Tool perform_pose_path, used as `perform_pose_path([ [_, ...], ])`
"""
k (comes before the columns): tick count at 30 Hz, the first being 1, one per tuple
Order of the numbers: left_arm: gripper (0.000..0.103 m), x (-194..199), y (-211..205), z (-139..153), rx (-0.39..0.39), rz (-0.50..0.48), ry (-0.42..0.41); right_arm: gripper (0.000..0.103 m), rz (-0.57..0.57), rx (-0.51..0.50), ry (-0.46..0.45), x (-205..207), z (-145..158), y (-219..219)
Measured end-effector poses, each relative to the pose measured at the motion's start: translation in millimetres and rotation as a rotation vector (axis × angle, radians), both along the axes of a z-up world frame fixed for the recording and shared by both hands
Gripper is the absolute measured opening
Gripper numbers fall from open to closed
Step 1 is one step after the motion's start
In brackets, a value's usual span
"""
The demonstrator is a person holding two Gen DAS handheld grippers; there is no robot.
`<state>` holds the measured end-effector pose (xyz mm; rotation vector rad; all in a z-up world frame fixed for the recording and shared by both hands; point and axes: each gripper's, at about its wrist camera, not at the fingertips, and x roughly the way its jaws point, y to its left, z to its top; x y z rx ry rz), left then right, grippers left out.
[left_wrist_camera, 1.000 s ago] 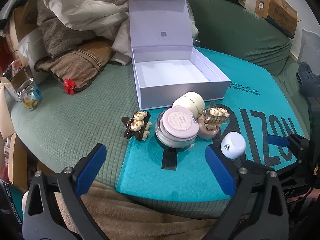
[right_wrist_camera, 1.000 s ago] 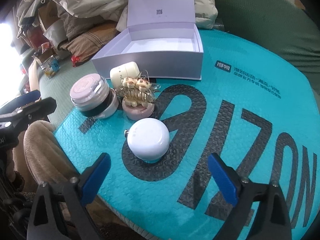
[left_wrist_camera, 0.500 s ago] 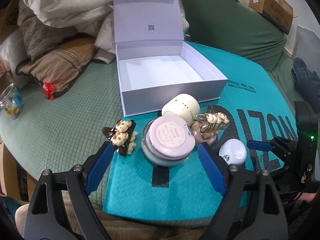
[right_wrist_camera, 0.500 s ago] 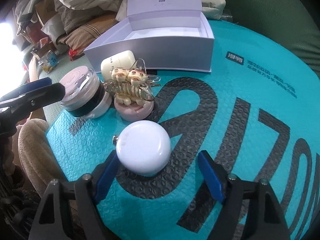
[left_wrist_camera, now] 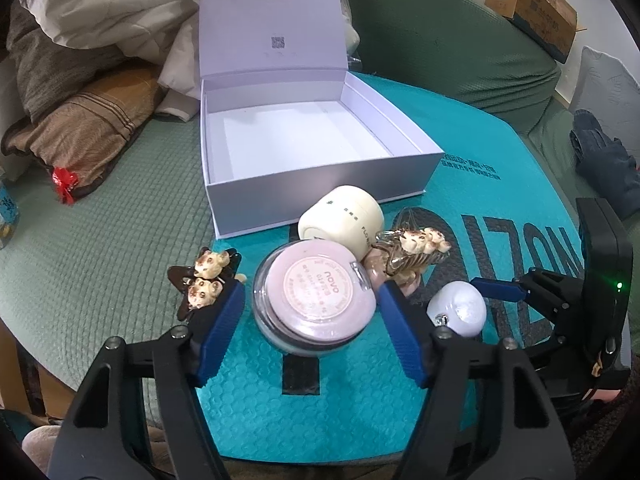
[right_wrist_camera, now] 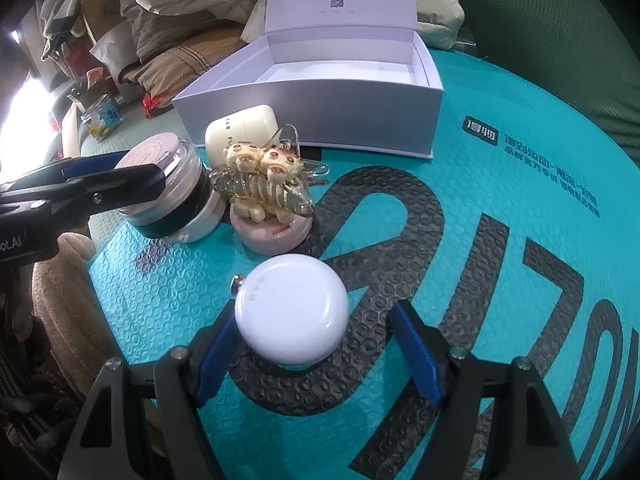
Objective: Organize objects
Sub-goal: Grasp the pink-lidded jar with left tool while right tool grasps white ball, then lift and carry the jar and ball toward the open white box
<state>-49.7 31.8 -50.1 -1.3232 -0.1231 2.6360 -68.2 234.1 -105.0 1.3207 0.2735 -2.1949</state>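
Both my grippers are closing, neither clamped yet: left gripper [left_wrist_camera: 310,322] straddles the pink-lidded jar [left_wrist_camera: 316,300], right gripper [right_wrist_camera: 316,354] straddles the white ball [right_wrist_camera: 291,317], off-centre toward its left finger

Home living rm: green sofa [left_wrist_camera: 460,28], heaped bedding [left_wrist_camera: 112,4], cardboard box [left_wrist_camera: 532,4].

The right gripper [right_wrist_camera: 316,354] is closing around a white round case [right_wrist_camera: 291,314] on the teal mat [right_wrist_camera: 500,208]; left pad touching, right pad still off it. Open white box [right_wrist_camera: 320,120] sits behind.
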Motion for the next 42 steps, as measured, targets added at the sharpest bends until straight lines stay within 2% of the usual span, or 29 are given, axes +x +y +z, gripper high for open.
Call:
perform_pose_path([
  [2, 0.065, -1.2, -0.1, -0.8, 0.002, -0.003, -0.001, 0.077, 0.002, 0.003, 0.001, -0.7, 0.2, -0.6],
  [6, 0.052, -0.1, -0.7, 0.4, -0.018, 0.005, 0.019, 0.073, 0.005, 0.004, 0.000, -1.7, 0.8, -1.8],
  [15, 0.052, 0.0, -3.2, 4.3, -0.020, -0.012, 0.042, 0.070, 0.017, 0.009, -0.001, -2.8, 0.8, -3.7],
  [20, 0.052, -3.8, -7.3, -0.7, -0.008, -0.005, 0.028, 0.069, 0.017, 0.006, -0.004, -2.7, 1.0, -3.9],
  [24, 0.052, -1.4, -7.8, 2.7, -0.013, -0.009, 0.059, 0.053, 0.037, 0.005, 0.006, -1.9, 2.3, -6.1],
  [25, 0.052, -0.8, -7.7, 4.2, -0.015, -0.011, 0.067, 0.052, 0.043, 0.007, 0.012, -1.5, 2.8, -7.1],
  [34, 0.052, 3.6, -11.8, 9.4, -0.005, -0.017, 0.087, 0.052, 0.051, 0.010, 0.020, 0.8, 7.7, -7.1],
  [42, 0.052, 12.2, -13.5, 17.9, -0.009, -0.024, 0.097, 0.052, 0.102, 0.026, 0.057, 7.8, 27.7, -14.7],
])
